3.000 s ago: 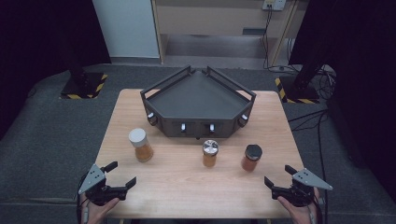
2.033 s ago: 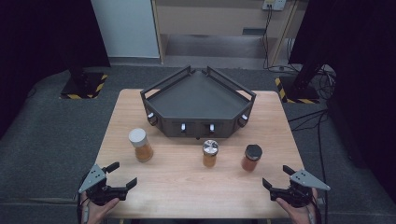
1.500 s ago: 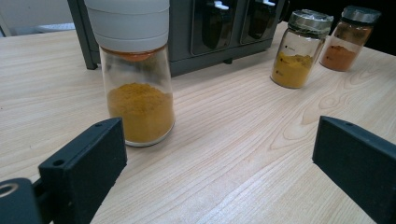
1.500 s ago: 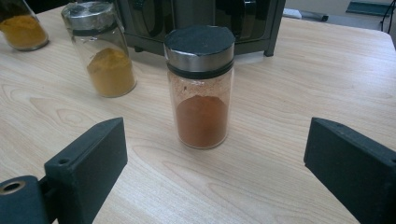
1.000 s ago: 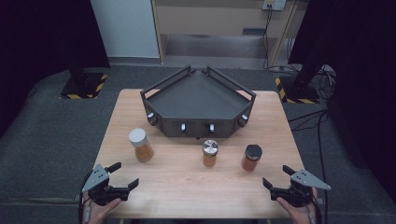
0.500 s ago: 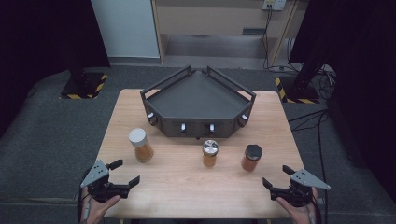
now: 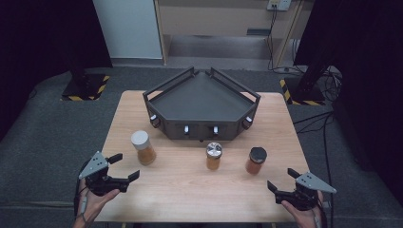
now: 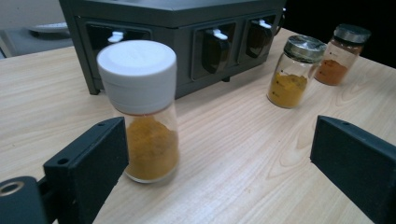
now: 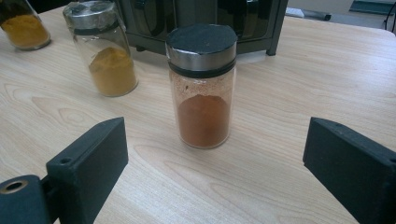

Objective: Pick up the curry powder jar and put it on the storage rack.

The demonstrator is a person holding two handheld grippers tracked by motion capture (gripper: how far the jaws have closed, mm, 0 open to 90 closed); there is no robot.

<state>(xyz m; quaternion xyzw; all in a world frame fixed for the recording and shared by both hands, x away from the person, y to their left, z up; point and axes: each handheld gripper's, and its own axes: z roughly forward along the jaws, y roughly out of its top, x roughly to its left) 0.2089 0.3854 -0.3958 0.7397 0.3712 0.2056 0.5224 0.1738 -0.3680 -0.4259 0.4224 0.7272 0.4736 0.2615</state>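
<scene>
I hold my left gripper [image 7: 121,167] low at the near left corner of the pale wooden surface [image 7: 190,190], jaws spread wide and holding nothing. My right gripper [image 7: 280,183] sits at the near right corner, jaws likewise wide apart and empty.

From my left gripper, the clear glass spice jar with a white plastic cap and yellow-orange powder [image 8: 142,112] stands upright at about eleven o'clock, just beyond the left jaw, not touched. From my right gripper, the clear glass jar with a black-topped metal lid and reddish-brown powder [image 9: 203,86] stands upright at twelve o'clock, centred between the jaws but beyond them.

Between those two, farther along the surface, stands a clear glass jar with a silver metal lid and yellow powder [image 7: 214,156], near the front of the rack.

Beyond all three, the dark grey angular metal rack [image 7: 202,102] with small white knobs on its front face sits mid-surface, its top tray bare.

I judge the work barely begun: no jar is gripped or moved into the rack; all three grasps remain.
</scene>
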